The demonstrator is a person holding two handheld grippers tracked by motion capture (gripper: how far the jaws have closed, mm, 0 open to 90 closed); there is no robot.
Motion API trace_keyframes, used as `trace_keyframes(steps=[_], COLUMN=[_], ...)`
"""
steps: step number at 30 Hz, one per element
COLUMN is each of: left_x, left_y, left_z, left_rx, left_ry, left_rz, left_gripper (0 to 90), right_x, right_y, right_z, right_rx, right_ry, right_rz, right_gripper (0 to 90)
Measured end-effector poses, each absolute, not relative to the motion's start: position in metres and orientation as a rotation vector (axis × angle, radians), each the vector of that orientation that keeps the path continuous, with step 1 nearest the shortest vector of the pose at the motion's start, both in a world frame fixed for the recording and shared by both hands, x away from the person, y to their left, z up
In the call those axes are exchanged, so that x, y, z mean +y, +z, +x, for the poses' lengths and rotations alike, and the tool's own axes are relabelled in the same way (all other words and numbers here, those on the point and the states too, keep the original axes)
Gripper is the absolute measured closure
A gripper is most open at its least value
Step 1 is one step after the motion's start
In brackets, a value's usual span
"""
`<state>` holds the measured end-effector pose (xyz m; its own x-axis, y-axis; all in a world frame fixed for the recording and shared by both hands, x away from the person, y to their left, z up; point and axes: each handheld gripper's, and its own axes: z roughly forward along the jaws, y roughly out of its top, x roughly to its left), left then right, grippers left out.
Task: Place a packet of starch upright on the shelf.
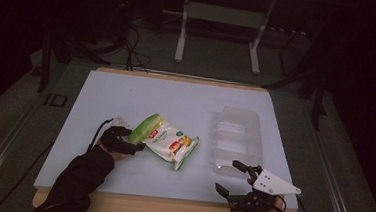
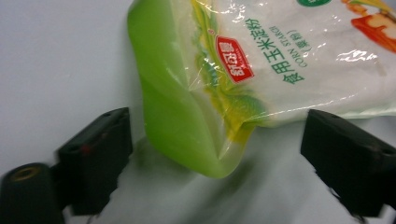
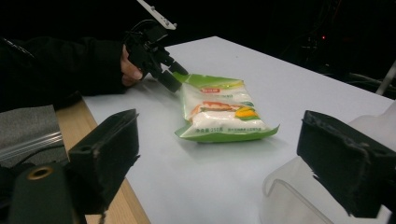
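One glossy, crinkled plastic pouch (image 1: 165, 141) (green and white, filled with white powder) lies flat on the matte white table (image 1: 126, 96). The left gripper (image 1: 132, 142) brackets its green corner, jaws apart. Right gripper (image 1: 231, 178) hangs spread wide beside one clear moulded tray (image 1: 238, 134).

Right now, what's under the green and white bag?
The corn starch bag lies flat on the white table. At its green end, between the left gripper's open jaws, only tabletop shows. Anything beneath its middle is covered.
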<state>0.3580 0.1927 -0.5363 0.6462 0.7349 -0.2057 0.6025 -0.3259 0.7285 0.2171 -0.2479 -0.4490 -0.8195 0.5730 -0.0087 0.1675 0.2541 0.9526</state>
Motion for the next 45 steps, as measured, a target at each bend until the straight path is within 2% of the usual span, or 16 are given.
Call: trace_keyframes(steps=[4,8,11,12,14,16,19,28,31,45], left_x=[0.19,0.185,0.181,0.181,0.173,0.166,0.163,0.164,0.159,0.138], left_y=[-0.538,-0.535,-0.534,-0.534,-0.534,-0.536,-0.534,-0.521,-0.504,-0.467], left_z=[0.361,0.361,0.361,0.361,0.361,0.362,0.362,0.357,0.35,0.329], left_rx=[1.023,0.952,0.946,0.946,0.929,0.947,0.96,0.981,0.939,0.808], left_ry=[0.164,0.146,0.149,0.149,0.198,0.245,0.289,0.322,0.383,0.408], left_rz=[2.027,2.04,2.051,2.051,2.087,2.151,2.175,2.102,2.071,1.988], left_gripper=[20.6,39.3,47.2,47.2,59.0,76.3,86.6,89.3,89.2,89.5], right_x=[-0.248,-0.249,-0.249,-0.249,-0.248,-0.248,-0.249,-0.251,-0.252,-0.255], right_y=[-0.449,-0.448,-0.449,-0.448,-0.449,-0.448,-0.448,-0.448,-0.447,-0.446], right_z=[0.217,0.217,0.217,0.217,0.217,0.217,0.217,0.218,0.218,0.221], right_rx=[2.176,2.175,2.174,2.175,2.175,2.175,2.17,2.165,2.159,2.127], right_ry=[1.587,1.586,1.591,1.588,1.588,1.588,1.589,1.598,1.603,1.618], right_rz=[0.679,0.679,0.681,0.681,0.68,0.68,0.679,0.696,0.709,0.768], right_gripper=[13.0,13.0,13.0,13.0,13.2,13.4,13.4,13.5,13.6,10.8])
